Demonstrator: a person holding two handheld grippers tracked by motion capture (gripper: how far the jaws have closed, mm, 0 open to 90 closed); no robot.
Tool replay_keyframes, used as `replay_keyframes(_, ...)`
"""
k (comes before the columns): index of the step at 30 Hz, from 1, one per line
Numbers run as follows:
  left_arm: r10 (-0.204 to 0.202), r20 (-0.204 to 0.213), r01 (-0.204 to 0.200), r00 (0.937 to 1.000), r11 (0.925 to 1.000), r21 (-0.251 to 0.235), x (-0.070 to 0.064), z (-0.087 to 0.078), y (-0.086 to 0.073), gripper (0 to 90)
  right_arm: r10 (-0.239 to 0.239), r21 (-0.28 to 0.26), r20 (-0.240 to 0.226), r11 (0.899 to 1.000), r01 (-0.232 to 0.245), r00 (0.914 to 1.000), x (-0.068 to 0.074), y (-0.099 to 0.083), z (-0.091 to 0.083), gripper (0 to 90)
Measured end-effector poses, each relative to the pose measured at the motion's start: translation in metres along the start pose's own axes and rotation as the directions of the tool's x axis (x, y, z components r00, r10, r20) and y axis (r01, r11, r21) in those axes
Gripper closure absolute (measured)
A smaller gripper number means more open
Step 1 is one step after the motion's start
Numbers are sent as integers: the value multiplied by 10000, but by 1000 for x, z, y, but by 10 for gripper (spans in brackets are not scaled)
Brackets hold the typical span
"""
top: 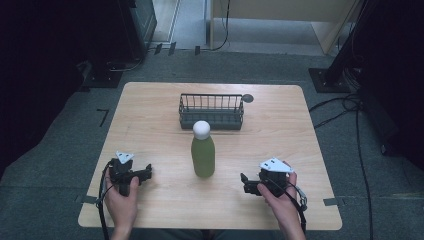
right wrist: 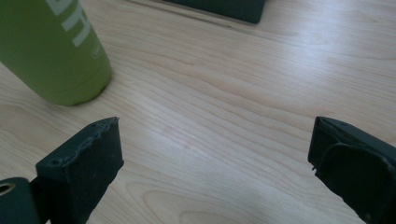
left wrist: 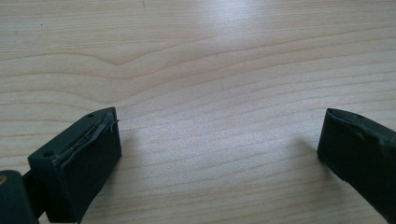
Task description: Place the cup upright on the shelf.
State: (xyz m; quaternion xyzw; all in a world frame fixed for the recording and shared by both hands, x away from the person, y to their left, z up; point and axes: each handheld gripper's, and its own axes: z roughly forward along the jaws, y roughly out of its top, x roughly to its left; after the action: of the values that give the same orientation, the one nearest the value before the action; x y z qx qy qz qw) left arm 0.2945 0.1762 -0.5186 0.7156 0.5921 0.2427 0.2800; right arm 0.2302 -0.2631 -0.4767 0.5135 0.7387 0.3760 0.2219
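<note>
Near the front edge of the light wooden bench, the left hand-held gripper and right hand-held gripper are resting with jaws spread, empty. A green bottle with a white cap is standing mid-bench; a dark wire basket is sitting toward the far edge.

One green bottle with a white cap stands at the centre of the high view. One dark wire basket sits above it in the frame. One wooden table carries both. Two grippers appear: the left gripper at lower left, the right gripper at lower right.
</note>
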Motion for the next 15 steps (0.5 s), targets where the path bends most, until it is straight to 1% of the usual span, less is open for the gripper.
replay_keyframes(1, -2, 0, 2, 10000, 10000, 0, 0, 0, 0, 0, -74, -31, -141, 10000, 74, 9999, 6, 2, 2, 27)
replay_keyframes(2, -2, 0, 2, 10000, 10000, 0, 0, 0, 0, 0, -74, -31, -141, 10000, 74, 9999, 6, 2, 2, 27)
replay_keyframes(4, 0, 0, 0, 10000, 10000, 0, 0, 0, 0, 0, -251, -30, -262, 9997, 251, 9993, 12, 5, 4, 27)
replay_keyframes(9, -1, 0, 1, 10000, 10000, 0, 0, 0, 0, 0, -398, -62, -573, 9992, 395, 9976, 26, 12, 10, 27)
replay_keyframes(10, -1, 0, 1, 10000, 10000, 0, 0, 0, 0, 0, -398, -62, -573, 9992, 395, 9976, 26, 12, 10, 27)
replay_keyframes(11, -3, 0, 3, 10000, 10000, -2, 0, 0, 0, 0, -467, -34, -682, 9989, 466, 9966, 31, 14, 12, 27)
replay_keyframes(15, -2, 1, 2, 10000, 10000, -1, 0, 0, 0, 0, -621, -32, -873, 9981, 621, 9942, 41, 18, 17, 27)
